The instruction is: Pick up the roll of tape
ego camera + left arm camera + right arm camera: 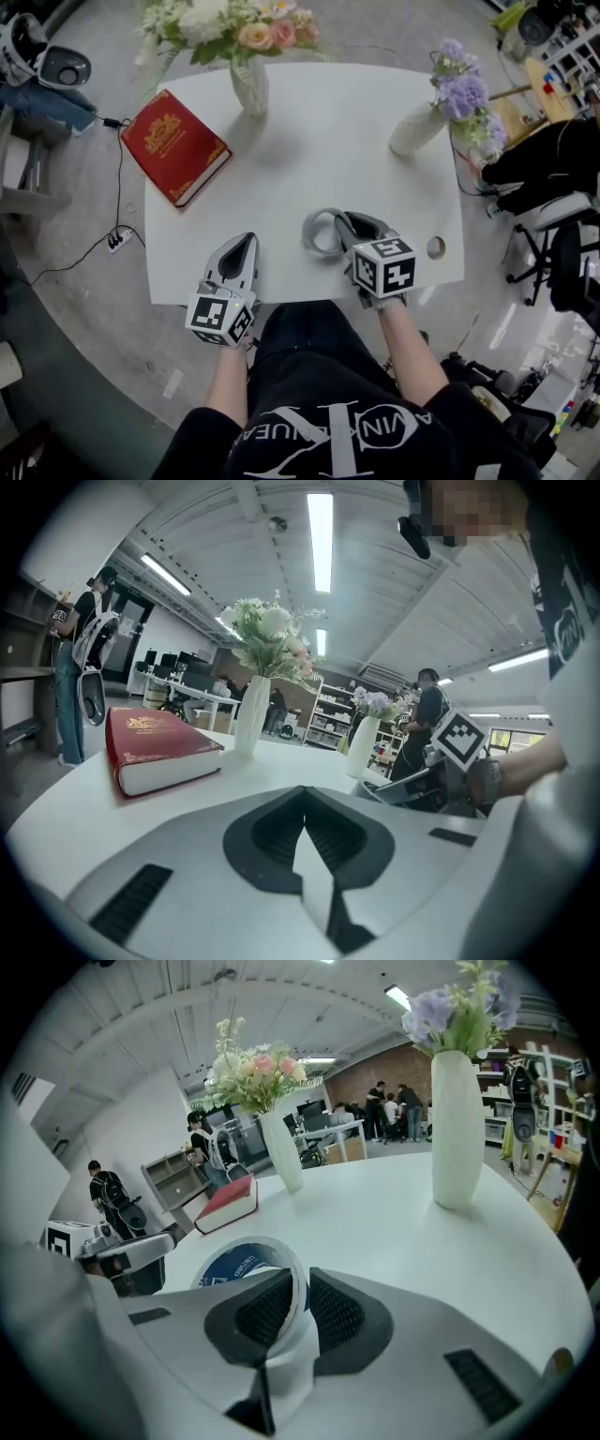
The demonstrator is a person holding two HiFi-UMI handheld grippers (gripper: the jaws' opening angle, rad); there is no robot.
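Observation:
A white roll of tape (317, 235) with a blue printed core is tilted up off the white table (328, 150) near its front edge. My right gripper (339, 225) is shut on the roll's wall. In the right gripper view the roll of tape (246, 1262) has its rim pinched between the black ribbed pads (339, 1309) of the right gripper (302, 1286). My left gripper (247, 242) lies low over the table's front left, apart from the tape. Its jaws meet with nothing between them in the left gripper view (303, 803).
A red book (176, 145) lies at the table's far left. A white vase of pale flowers (249, 86) stands at the back, and a vase of purple flowers (417, 127) at the right. A round cable hole (436, 247) is near the front right. Office chairs (562, 234) stand to the right.

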